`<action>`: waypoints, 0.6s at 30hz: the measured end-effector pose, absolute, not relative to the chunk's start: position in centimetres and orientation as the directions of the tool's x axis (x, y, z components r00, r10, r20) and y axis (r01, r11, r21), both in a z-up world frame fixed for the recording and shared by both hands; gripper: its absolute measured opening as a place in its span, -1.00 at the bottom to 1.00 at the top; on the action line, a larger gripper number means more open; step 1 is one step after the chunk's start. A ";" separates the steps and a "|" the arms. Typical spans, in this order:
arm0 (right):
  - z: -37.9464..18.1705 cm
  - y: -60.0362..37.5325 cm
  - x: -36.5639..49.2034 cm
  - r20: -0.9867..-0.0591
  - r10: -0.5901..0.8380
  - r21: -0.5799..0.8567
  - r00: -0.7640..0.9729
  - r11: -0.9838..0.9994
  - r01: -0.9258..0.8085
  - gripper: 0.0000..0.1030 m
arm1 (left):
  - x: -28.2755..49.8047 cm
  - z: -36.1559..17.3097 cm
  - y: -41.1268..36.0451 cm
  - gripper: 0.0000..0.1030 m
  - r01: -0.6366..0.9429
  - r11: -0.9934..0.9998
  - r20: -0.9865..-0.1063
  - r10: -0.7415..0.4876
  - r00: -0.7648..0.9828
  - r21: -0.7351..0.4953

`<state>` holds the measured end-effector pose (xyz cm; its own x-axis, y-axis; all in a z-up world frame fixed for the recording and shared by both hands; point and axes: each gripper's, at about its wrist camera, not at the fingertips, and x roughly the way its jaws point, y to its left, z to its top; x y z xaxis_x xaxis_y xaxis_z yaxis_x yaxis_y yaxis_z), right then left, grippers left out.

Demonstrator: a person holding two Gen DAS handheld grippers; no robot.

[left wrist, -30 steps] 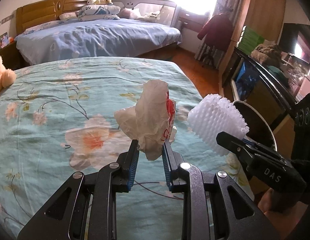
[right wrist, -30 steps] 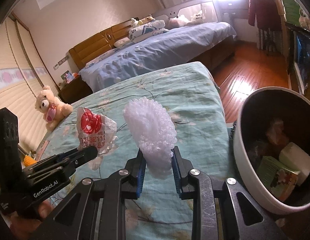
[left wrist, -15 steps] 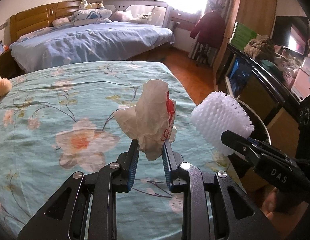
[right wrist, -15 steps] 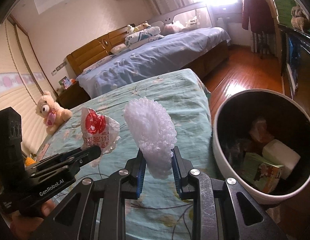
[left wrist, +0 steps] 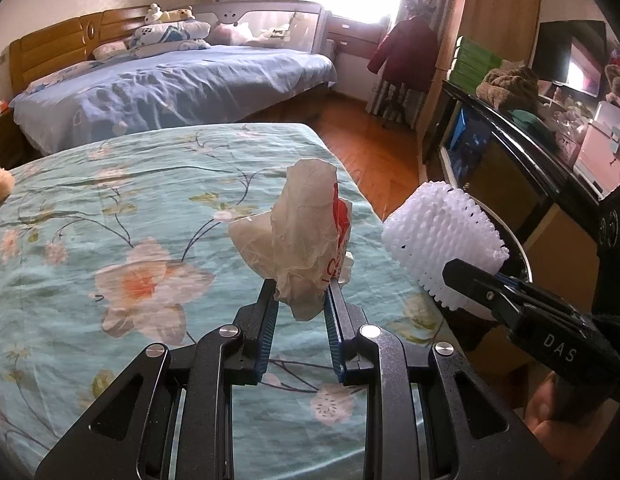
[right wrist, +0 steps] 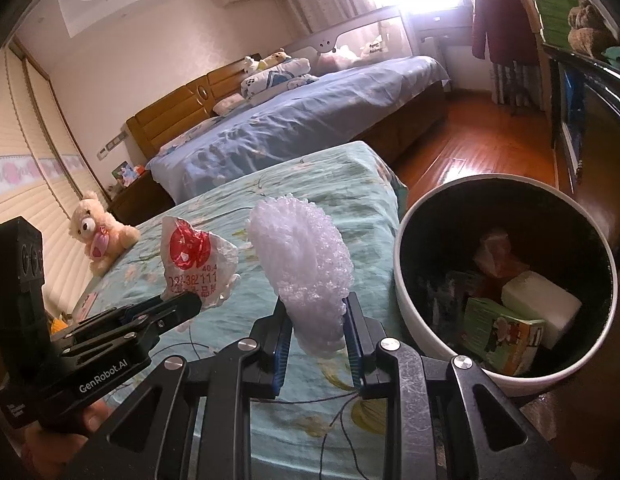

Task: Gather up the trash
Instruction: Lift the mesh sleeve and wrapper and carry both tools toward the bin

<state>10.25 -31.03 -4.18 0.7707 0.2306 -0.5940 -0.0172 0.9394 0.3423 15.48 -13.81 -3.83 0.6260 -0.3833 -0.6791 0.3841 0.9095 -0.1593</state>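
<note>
Your left gripper (left wrist: 300,300) is clamped on a crumpled plastic bag (left wrist: 300,240) with red print, held up clear of the floral bedspread (left wrist: 110,240). Your right gripper (right wrist: 315,320) is pinched on a white foam fruit net (right wrist: 300,256), also off the bed. Over the last second both grippers have swung to the right, toward the foot of the bed: the white trash bin (right wrist: 405,300) now fills more of the right wrist view and sits just right of the foam net. It already holds a green carton (right wrist: 497,332) and a white block (right wrist: 537,304). Neither piece is over the opening yet. The net is nearer, so you probably carry it a little further right, over the rim, before you let go; the bag needs a longer reach.
</note>
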 end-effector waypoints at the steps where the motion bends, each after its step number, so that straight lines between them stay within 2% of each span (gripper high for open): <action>1: -4.2 -31.1 10.2 -0.593 0.230 0.343 0.771 0.939 -0.016 -0.51 | 15.4 -3.8 -13.9 -0.57 0.387 0.908 -0.680 -0.385 0.625 -0.158; 18: -4.1 -31.4 9.5 -0.591 0.225 0.344 0.774 0.939 -0.010 -0.51 | 14.9 -3.8 -15.2 -0.57 0.415 0.896 -0.683 -0.402 0.610 -0.157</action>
